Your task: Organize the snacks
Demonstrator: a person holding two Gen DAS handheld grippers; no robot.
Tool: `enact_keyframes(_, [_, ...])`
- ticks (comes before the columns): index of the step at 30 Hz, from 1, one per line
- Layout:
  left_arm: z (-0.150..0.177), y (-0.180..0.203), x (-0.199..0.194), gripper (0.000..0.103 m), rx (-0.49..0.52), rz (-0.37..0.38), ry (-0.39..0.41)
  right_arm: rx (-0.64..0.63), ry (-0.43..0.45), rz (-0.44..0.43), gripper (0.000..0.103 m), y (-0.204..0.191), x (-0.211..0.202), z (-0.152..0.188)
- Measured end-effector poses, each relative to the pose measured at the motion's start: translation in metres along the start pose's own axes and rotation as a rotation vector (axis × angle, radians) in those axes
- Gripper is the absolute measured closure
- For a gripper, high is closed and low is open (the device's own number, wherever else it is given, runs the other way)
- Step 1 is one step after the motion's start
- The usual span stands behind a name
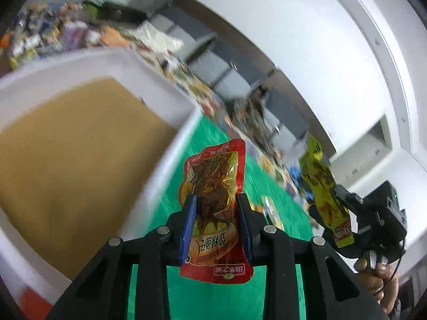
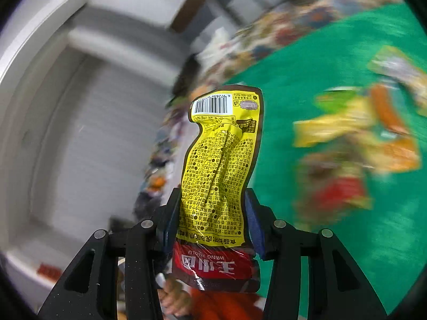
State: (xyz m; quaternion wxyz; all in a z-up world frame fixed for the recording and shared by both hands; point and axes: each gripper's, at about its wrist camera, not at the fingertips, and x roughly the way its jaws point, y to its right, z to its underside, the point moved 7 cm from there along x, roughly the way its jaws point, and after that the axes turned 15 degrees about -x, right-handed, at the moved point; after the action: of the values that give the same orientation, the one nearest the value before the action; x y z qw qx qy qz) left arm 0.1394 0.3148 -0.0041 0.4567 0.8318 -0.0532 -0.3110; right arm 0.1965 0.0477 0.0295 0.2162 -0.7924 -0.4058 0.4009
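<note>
Red foil snack pouch sits clamped lengthwise in the left gripper, nearest the white cardboard-floored bin on its left; the right gripper pinches a yellow pouch.

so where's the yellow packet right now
The yellow packet is clamped in the right gripper, raised above the green cloth; the left wrist view shows it at right.

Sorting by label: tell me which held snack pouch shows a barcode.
The yellow foil pouch in the right gripper; the left gripper's red pouch shows a clear window instead.
</note>
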Motion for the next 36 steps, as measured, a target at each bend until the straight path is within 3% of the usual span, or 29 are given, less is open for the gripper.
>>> enact_keyframes(2, [-0.026, -0.011, -0.016, 0.071, 0.038, -0.088, 0.069, -0.072, -0.039, -0.035, 0.055, -0.041, 0.045, -0.012])
enact_keyframes(4, [-0.049, -0.031, -0.023, 0.061, 0.067, -0.223, 0.13, -0.125, -0.084, -0.052, 0.049, -0.069, 0.086, -0.014])
enact_keyframes(6, [-0.066, -0.057, -0.025, 0.043, 0.084, -0.378, 0.171, -0.155, -0.142, -0.036, 0.039, -0.087, 0.129, -0.015])
enact_keyframes(7, [-0.071, -0.07, -0.024, 0.026, 0.077, -0.433, 0.17, -0.16, -0.159, -0.011, 0.03, -0.092, 0.144, -0.013])
enact_keyframes(10, [-0.075, -0.096, -0.032, 0.021, 0.043, -0.482, 0.182, -0.146, -0.186, 0.003, 0.029, -0.092, 0.162, -0.011])
enact_keyframes(14, [-0.06, -0.1, -0.037, 0.019, 0.01, -0.447, 0.19, -0.187, -0.128, 0.077, 0.029, -0.062, 0.124, -0.005])
enact_keyframes(17, [-0.034, -0.075, -0.03, 0.018, 0.029, -0.365, 0.154, -0.278, -0.095, 0.292, 0.03, -0.007, 0.084, 0.012])
enact_keyframes(19, [-0.009, -0.047, -0.02, 0.008, 0.07, -0.308, 0.108, -0.36, -0.091, 0.528, 0.03, 0.049, 0.047, 0.038])
enact_keyframes(21, [0.023, -0.018, -0.005, 0.0, 0.13, -0.257, 0.057, -0.378, -0.115, 0.713, 0.031, 0.108, 0.007, 0.072])
enact_keyframes(24, [0.075, 0.012, 0.03, 0.0, 0.218, -0.225, -0.059, -0.333, -0.145, 0.902, 0.031, 0.179, -0.05, 0.114])
enact_keyframes(27, [0.124, 0.012, 0.073, 0.0, 0.277, -0.291, -0.153, -0.264, -0.13, 1.047, 0.031, 0.235, -0.109, 0.14])
enact_keyframes(30, [0.155, -0.001, 0.112, 0.0, 0.334, -0.374, -0.19, -0.204, -0.089, 1.119, 0.031, 0.266, -0.145, 0.144])
enact_keyframes(33, [0.168, -0.011, 0.136, 0.001, 0.405, -0.456, -0.174, -0.134, -0.064, 1.154, 0.031, 0.288, -0.171, 0.141])
enact_keyframes(36, [0.171, -0.025, 0.154, 0.0, 0.451, -0.502, -0.167, -0.084, -0.012, 1.131, 0.027, 0.297, -0.183, 0.139])
